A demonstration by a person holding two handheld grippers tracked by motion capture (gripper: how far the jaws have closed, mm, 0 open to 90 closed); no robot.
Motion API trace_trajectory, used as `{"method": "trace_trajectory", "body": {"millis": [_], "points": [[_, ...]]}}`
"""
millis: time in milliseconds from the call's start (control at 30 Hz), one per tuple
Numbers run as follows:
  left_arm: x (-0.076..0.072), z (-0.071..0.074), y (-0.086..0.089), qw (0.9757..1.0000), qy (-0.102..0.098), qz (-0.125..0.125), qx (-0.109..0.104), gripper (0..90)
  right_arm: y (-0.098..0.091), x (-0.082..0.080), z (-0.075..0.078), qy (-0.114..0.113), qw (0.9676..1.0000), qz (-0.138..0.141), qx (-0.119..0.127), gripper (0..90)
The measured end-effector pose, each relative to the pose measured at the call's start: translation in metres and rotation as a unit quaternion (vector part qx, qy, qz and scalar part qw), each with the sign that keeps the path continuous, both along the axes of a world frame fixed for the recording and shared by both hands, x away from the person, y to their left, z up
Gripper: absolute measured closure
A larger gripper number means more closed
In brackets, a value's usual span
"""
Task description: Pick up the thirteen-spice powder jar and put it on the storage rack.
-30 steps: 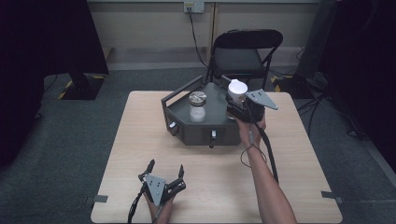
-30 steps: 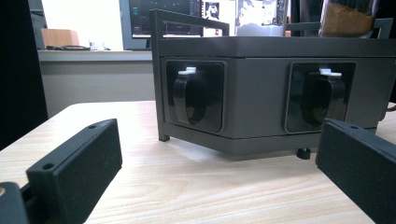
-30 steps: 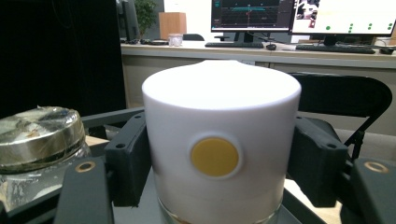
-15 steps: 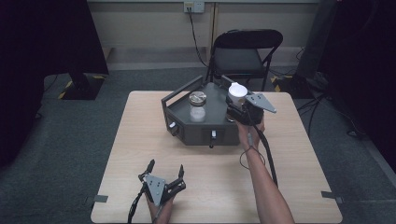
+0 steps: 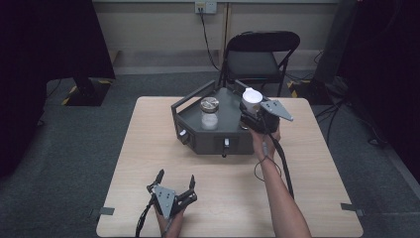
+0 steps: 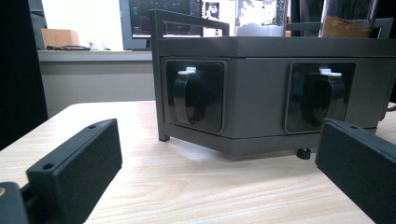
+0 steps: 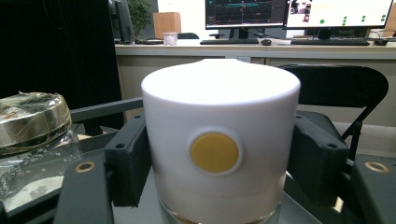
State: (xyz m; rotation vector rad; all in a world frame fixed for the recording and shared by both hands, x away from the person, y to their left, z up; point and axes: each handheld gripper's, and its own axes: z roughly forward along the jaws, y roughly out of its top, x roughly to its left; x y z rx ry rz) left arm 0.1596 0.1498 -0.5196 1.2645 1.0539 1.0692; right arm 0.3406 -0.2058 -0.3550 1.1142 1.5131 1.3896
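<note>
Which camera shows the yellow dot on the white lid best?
The right gripper view: the yellow dot faces it, large, on the white lid clamped by the right gripper. From the high view the lid is small. The left gripper view catches its top edge.

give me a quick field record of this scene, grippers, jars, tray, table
right gripper: shut on the white cap of a jar standing at the tray's right side
left gripper: open, resting on the table near its front edge, holding nothing
second jar: metal lid, upright in the tray's middle
tray: dark grey, with handles, toward the table's far side
table: light wood
</note>
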Motion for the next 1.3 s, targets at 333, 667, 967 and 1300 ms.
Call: {"method": "trace_trajectory", "body": {"millis": [333,667,967,1300], "points": [[0.000,0.000,0.000,1.0000,0.000,0.000,0.000,0.0,-0.002,0.000,0.002,0.003,1.0000,0.004,-0.002,29.7],[0.000,0.000,0.000,1.0000,0.000,0.000,0.000,0.1,-0.003,0.003,-0.006,-0.002,0.9997,-0.002,0.025,3.1],[0.000,0.000,0.000,1.0000,0.000,0.000,0.000,0.1,0.001,-0.002,-0.006,-0.022,0.9997,-0.006,0.005,0.0],[0.000,0.000,0.000,1.0000,0.000,0.001,0.000,0.1,-0.002,-0.011,-0.010,-0.030,0.9994,-0.013,0.008,0.0]]}}
